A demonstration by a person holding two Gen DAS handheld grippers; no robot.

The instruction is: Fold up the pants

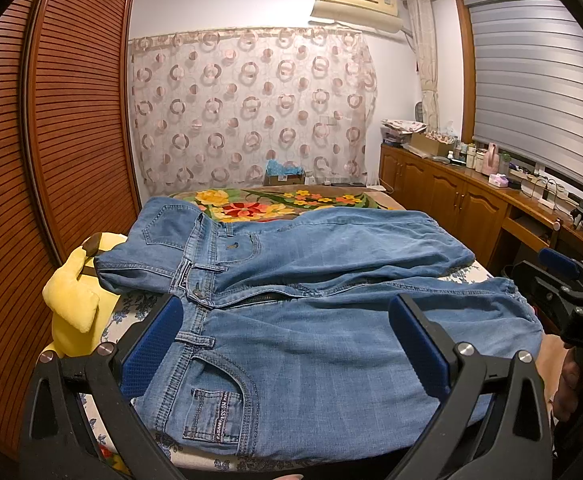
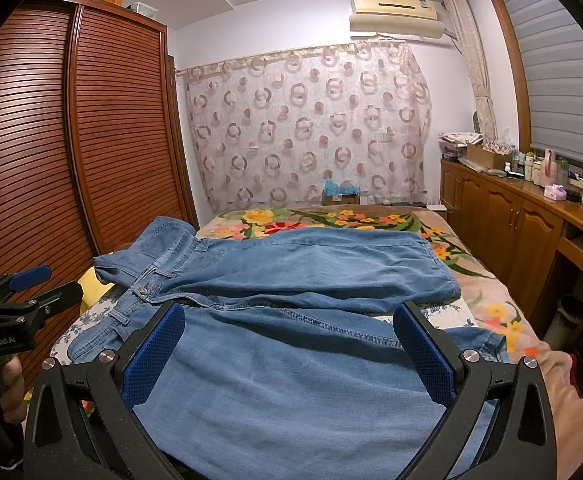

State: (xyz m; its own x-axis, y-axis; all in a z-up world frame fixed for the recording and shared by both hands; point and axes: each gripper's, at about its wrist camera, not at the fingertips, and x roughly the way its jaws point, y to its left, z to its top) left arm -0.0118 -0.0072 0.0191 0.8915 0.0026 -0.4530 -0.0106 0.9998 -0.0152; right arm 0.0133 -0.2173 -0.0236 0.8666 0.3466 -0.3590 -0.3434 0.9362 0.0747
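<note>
Jeans [image 1: 331, 344] | soft blue denim, flat on bed [image 2: 487, 304]; left claw [image 1: 287, 340] spread; right claw [image 2: 291, 348] spread

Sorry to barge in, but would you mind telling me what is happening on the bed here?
A person is about to fold a pair of light blue denim jeans spread flat across the bed, its two legs side by side. The left gripper hovers open over the waistband and pocket end; the right gripper hovers open over the nearer leg. Neither grips cloth yet.

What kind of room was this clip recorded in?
Most likely a home bedroom. The jeans lie on a bed under a floral blanket, a louvred wooden wardrobe stands alongside, and an air conditioner hangs above a curtain.
</note>
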